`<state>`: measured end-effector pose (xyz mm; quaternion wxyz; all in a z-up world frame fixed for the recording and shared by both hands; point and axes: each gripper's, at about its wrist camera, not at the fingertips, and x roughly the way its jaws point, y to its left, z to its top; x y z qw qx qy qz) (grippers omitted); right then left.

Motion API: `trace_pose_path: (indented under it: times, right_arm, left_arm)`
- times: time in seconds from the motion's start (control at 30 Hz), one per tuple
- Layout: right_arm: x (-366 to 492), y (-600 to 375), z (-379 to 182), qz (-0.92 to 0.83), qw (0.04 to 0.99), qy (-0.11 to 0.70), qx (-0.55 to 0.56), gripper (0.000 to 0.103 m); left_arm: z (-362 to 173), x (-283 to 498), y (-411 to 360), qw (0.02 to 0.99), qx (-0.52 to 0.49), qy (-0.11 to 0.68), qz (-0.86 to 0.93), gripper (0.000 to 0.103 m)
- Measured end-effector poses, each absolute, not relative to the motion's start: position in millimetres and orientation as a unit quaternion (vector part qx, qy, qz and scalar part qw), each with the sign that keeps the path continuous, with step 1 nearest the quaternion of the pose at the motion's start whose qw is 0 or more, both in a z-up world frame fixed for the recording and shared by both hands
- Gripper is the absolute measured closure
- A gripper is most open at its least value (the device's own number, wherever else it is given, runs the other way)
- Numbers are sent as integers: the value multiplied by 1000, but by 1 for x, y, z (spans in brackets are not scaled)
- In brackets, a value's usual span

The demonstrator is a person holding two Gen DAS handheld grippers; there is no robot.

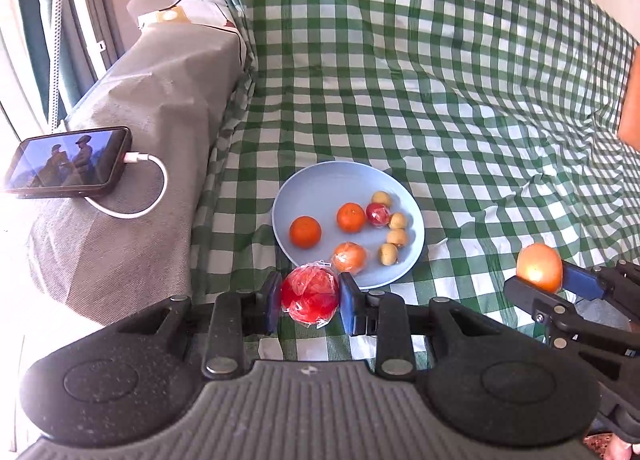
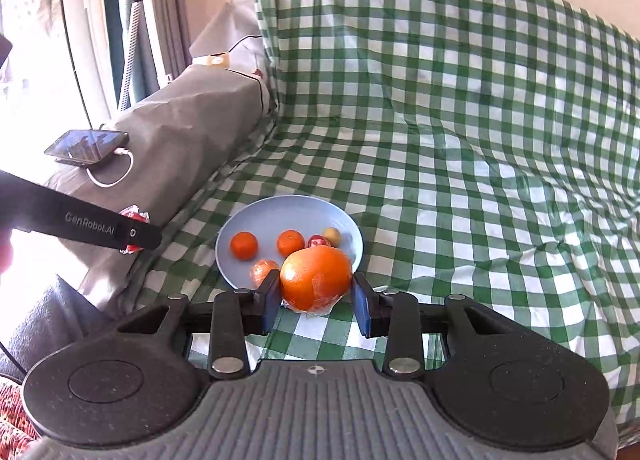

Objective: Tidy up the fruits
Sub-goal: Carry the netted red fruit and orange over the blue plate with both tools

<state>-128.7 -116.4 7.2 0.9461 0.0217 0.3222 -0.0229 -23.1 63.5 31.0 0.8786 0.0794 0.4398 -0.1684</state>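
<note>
My left gripper (image 1: 309,302) is shut on a red fruit wrapped in plastic film (image 1: 310,298), held just in front of a pale blue plate (image 1: 316,183). My right gripper (image 2: 316,296) is shut on a large wrapped orange (image 2: 316,278), also just in front of the plate (image 2: 280,207). The plate holds two bare oranges (image 1: 305,232), a wrapped orange (image 1: 349,257), a small wrapped red fruit (image 1: 378,214) and several small tan fruits (image 1: 397,238). The right gripper with its orange (image 1: 539,268) shows at the right of the left wrist view. The left gripper's arm (image 2: 80,221) shows at the left of the right wrist view.
The plate sits on a sofa seat covered by a green and white checked cloth (image 1: 440,79). A grey-covered armrest (image 1: 160,107) on the left holds a phone (image 1: 68,161) with a white charging cable. A window and curtains are beyond it.
</note>
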Motion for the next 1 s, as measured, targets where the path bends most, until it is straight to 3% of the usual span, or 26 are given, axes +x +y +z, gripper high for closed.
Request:
trace_pose_path:
  times: [1.0]
  right_arm:
    - [-114, -117, -2, -21, 940, 340, 10, 64]
  left_arm:
    - [25, 3, 65, 879, 60, 447, -155, 70]
